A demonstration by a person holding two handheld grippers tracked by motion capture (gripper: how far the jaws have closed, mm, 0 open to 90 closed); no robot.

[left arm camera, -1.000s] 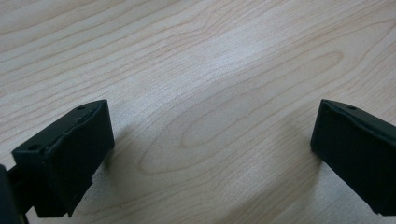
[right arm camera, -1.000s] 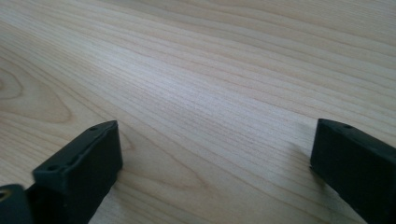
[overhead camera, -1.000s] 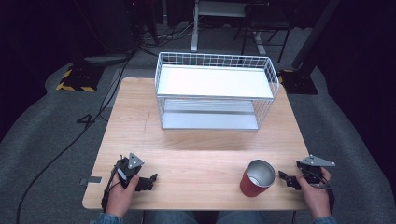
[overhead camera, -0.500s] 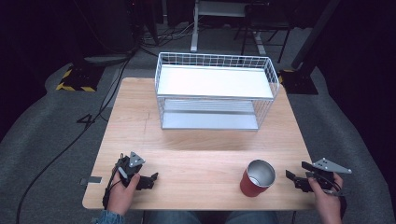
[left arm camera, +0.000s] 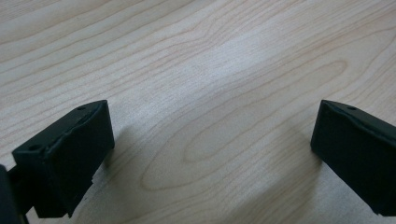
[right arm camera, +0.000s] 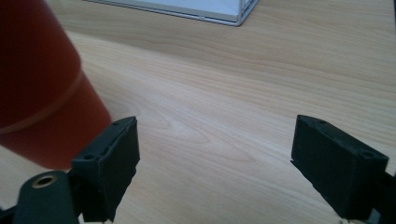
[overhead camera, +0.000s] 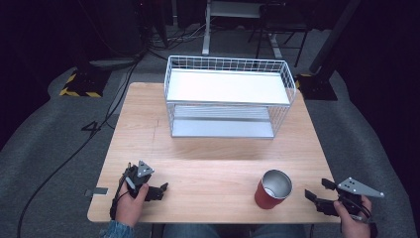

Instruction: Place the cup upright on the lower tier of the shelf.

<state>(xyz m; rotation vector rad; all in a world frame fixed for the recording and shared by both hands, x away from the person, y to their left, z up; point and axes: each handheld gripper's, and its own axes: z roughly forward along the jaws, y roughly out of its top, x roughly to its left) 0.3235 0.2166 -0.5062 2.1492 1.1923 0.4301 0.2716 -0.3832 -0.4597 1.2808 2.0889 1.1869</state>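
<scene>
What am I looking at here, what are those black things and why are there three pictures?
A person sits at a wooden table with a hand-held gripper in each hand: the left one and the right one. The high view looks down from above. The other two pictures come from cameras riding on each gripper, showing its black jaws, wide open over the wood. On the table stand a red cup and a white wire rack. Nothing is held; the cup stands just beside the right gripper.
</scene>
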